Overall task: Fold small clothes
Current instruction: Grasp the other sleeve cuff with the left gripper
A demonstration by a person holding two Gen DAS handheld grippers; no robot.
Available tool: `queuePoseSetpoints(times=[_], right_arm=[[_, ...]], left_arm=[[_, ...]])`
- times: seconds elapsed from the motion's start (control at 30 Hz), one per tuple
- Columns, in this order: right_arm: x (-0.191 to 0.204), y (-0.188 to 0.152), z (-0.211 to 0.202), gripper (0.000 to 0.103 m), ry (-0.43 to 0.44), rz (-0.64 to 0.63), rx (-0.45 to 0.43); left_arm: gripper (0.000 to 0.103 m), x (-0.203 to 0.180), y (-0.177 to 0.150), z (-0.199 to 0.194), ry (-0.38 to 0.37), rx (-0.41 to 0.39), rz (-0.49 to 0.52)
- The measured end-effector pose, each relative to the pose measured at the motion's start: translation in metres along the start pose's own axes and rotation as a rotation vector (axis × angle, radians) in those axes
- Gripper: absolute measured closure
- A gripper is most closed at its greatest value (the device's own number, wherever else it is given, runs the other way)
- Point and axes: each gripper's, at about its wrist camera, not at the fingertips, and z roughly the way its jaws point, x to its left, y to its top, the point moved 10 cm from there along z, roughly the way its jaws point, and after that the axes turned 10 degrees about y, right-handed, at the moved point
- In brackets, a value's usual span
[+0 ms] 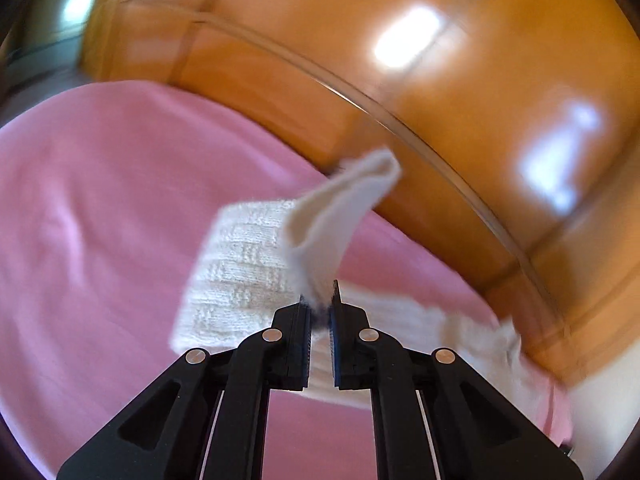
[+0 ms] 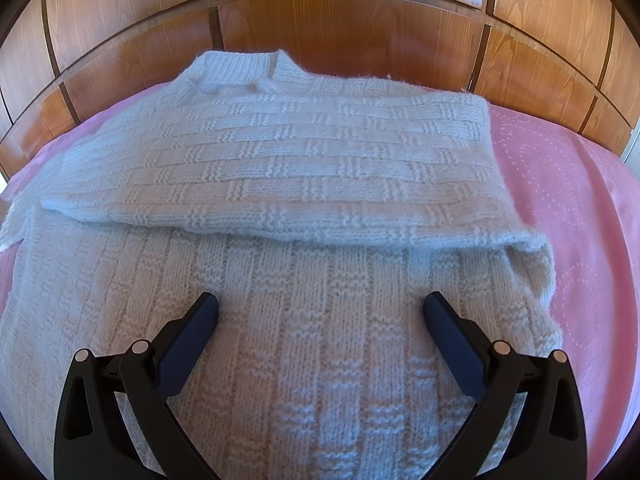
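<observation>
A white knitted sweater (image 2: 304, 184) lies on a pink bedspread (image 2: 568, 184), with one part folded across the body. In the right wrist view my right gripper (image 2: 320, 308) hovers just above the lower part of the knit, its fingers wide apart and nothing between them. In the blurred left wrist view my left gripper (image 1: 320, 304) is shut on a lifted flap of the sweater (image 1: 336, 216), which rises from the fingertips toward the headboard. The rest of the garment (image 1: 236, 276) lies flat below it.
A glossy wooden panelled headboard (image 2: 340, 16) runs behind the bed in both views. Bare pink bedspread (image 1: 88, 208) stretches to the left of the sweater in the left wrist view and to the right in the right wrist view.
</observation>
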Motion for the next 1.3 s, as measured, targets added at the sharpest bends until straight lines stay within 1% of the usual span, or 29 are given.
queuePoseSetpoints(times=[0.07,0.13,0.17,0.2,0.23,0.27,0.3,0.33,0.4,0.47,0.6,0.67,0.73,0.8,0.83,0.87,0.9,0.93,0.97,1.07,1.13,1.17,1.2,1.23,1.3], right_arm=[[0.0,0.0,0.0,0.002,0.002,0.002,-0.002],[0.0,0.0,-0.001,0.002,0.004,0.004,-0.003],[0.0,0.0,-0.001,0.002,0.004,0.004,-0.003],[0.0,0.0,-0.001,0.002,0.004,0.004,-0.003],[0.001,0.0,-0.001,0.002,0.006,0.005,-0.004],[0.001,0.0,-0.001,0.002,0.007,0.006,-0.005],[0.0,0.0,-0.001,0.002,0.009,0.008,-0.006],[0.0,0.0,-0.001,0.002,0.01,0.009,-0.006],[0.0,0.0,-0.001,0.002,0.013,0.012,-0.007],[0.0,0.0,-0.001,0.002,0.014,0.014,-0.008],[0.0,0.0,-0.002,0.002,0.015,0.016,-0.008],[0.001,0.0,-0.002,0.002,0.02,0.02,-0.004],[0.002,0.003,-0.004,0.002,0.028,0.025,0.018],[0.009,0.011,-0.008,0.011,0.054,0.019,0.031],[0.023,0.02,-0.012,0.024,0.105,0.001,0.035],[0.036,0.027,-0.015,0.033,0.157,-0.008,0.042],[0.051,0.034,-0.017,0.035,0.224,-0.007,0.053],[0.084,0.044,-0.02,0.035,0.374,0.007,0.085],[0.111,0.05,-0.023,0.035,0.482,0.006,0.116],[0.191,0.069,-0.023,0.035,0.688,-0.033,0.192],[0.227,0.078,-0.014,0.036,0.751,-0.025,0.236],[0.251,0.084,-0.005,0.037,0.78,-0.022,0.264],[0.267,0.087,0.002,0.039,0.794,-0.021,0.285],[0.281,0.089,0.011,0.042,0.798,-0.018,0.303],[0.304,0.09,0.037,0.046,0.77,0.0,0.354]], left_arm=[[0.097,-0.032,-0.021,0.005,-0.021,0.024,0.071],[0.096,-0.056,-0.041,0.013,-0.035,0.061,0.115],[0.094,-0.069,-0.055,0.018,-0.039,0.085,0.137],[0.077,-0.077,-0.065,0.022,-0.046,0.103,0.158],[0.067,-0.088,-0.078,0.023,-0.052,0.117,0.184],[0.05,-0.093,-0.083,0.022,-0.05,0.106,0.19],[0.046,-0.095,-0.086,0.022,-0.048,0.093,0.188],[0.046,-0.098,-0.093,0.018,-0.046,0.085,0.19],[0.046,-0.105,-0.112,0.011,-0.044,0.097,0.21],[0.046,-0.106,-0.135,-0.004,-0.049,0.076,0.236],[0.046,-0.109,-0.177,-0.023,-0.072,0.071,0.335],[0.046,-0.112,-0.198,-0.018,-0.079,0.105,0.36],[0.046,-0.105,-0.212,-0.009,-0.069,0.134,0.339],[0.046,-0.101,-0.214,-0.007,-0.093,0.123,0.323],[0.046,-0.1,-0.215,-0.007,-0.109,0.13,0.307],[0.046,-0.097,-0.213,-0.005,-0.127,0.142,0.279],[0.046,-0.095,-0.212,-0.004,-0.139,0.146,0.262],[0.046,-0.095,-0.212,-0.002,-0.149,0.147,0.249],[0.046,-0.095,-0.211,-0.002,-0.156,0.147,0.243],[0.046,-0.096,-0.211,-0.003,-0.167,0.144,0.234],[0.046,-0.096,-0.209,-0.003,-0.179,0.144,0.222],[0.046,-0.096,-0.209,-0.003,-0.185,0.145,0.216],[0.046,-0.096,-0.209,-0.002,-0.189,0.145,0.212],[0.046,-0.096,-0.208,-0.003,-0.192,0.144,0.209],[0.046,-0.095,-0.208,-0.003,-0.198,0.142,0.205]])
